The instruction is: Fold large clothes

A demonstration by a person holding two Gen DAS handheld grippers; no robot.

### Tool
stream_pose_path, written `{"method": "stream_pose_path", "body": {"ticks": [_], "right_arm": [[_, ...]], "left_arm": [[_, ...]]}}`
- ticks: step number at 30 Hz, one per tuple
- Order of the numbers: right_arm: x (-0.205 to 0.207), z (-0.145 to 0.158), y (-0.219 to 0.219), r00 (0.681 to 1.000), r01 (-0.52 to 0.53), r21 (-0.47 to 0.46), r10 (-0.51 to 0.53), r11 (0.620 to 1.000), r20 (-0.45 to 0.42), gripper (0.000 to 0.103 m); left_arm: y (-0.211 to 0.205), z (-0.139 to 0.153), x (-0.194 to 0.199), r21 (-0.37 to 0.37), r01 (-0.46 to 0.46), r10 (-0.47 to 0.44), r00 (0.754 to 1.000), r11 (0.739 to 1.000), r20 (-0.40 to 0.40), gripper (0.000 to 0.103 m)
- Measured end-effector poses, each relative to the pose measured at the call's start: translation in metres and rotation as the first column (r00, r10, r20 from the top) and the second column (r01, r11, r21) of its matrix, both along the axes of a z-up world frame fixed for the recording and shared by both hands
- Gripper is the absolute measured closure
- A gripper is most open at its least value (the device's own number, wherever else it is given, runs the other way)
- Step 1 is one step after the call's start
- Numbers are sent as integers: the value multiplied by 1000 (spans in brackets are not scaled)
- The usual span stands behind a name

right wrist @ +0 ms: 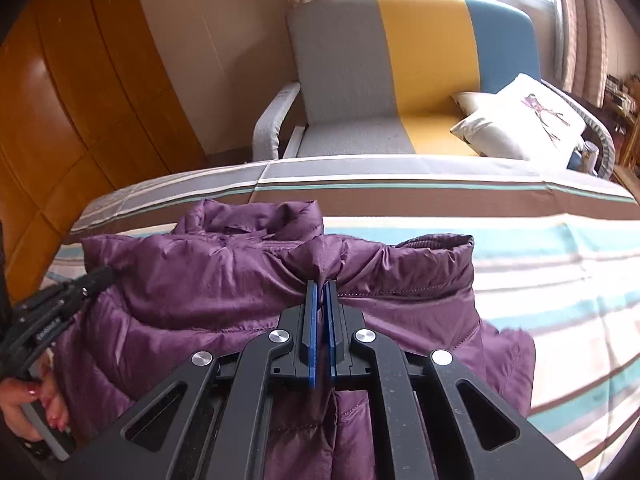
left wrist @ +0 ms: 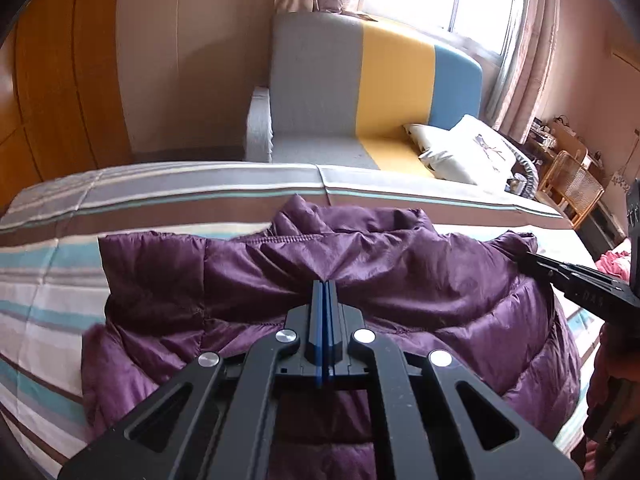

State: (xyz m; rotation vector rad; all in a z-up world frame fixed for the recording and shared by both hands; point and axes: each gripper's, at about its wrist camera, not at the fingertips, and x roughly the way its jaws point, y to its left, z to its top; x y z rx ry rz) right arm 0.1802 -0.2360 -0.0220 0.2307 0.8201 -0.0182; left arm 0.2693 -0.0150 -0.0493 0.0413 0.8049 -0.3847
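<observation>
Two pinches hold the purple down jacket (left wrist: pixel 360 276) on the striped bedspread (left wrist: pixel 48 280), and both look shallow.

From the left wrist view, the left gripper (left wrist: pixel 327 282) sits at frame centre with its blue fingers pressed nearly flat together, nipping a small peak of slick fabric. The jacket fills the lower middle of the frame, its collar (left wrist: pixel 348 218) pointing toward the top, at the striped sofa (left wrist: pixel 360 92); its long axis seems to run from collar down toward the camera, the sleeves spreading left and right. The other tool enters at the right edge. If the lift is quick, that thin fold could slide out (the shell looks slippery).

From the right wrist view, the right gripper (right wrist: pixel 321 283) is likewise clamped narrow on a pulled-up tuft of the jacket (right wrist: pixel 200 280) just below the collar (right wrist: pixel 256 216). A cuff (right wrist: pixel 436 246) lies open at right of centre. Uneven pulling between the two tools could skew the fold, or drag the bulk toward the bed's near edge.
</observation>
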Motion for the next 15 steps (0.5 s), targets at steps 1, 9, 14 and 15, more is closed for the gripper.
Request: {"method": "stream_pose_path", "body": {"ticks": [1,9,14,15], "right_arm": [[5,-3,0,1000,1,-2,-1,1000,-7,99],[32,-48,-1,998,1,-23,-3,1000,-57,99],[34,-70,-10,999,24,16,-23,1000,-40,99],[34,-73,-10,999,26,22,-25,999,-32,99]], "left_arm": [[-2,-2,5,11,0,0,1000,1000,-7,102],[-4,-46,34,43,15,-12,998,999,-68,102],[11,-68,36,-80,-10,4,997,997,-72,101],[12,-72,36,-95,-15,9,998,995,-69,101]]}}
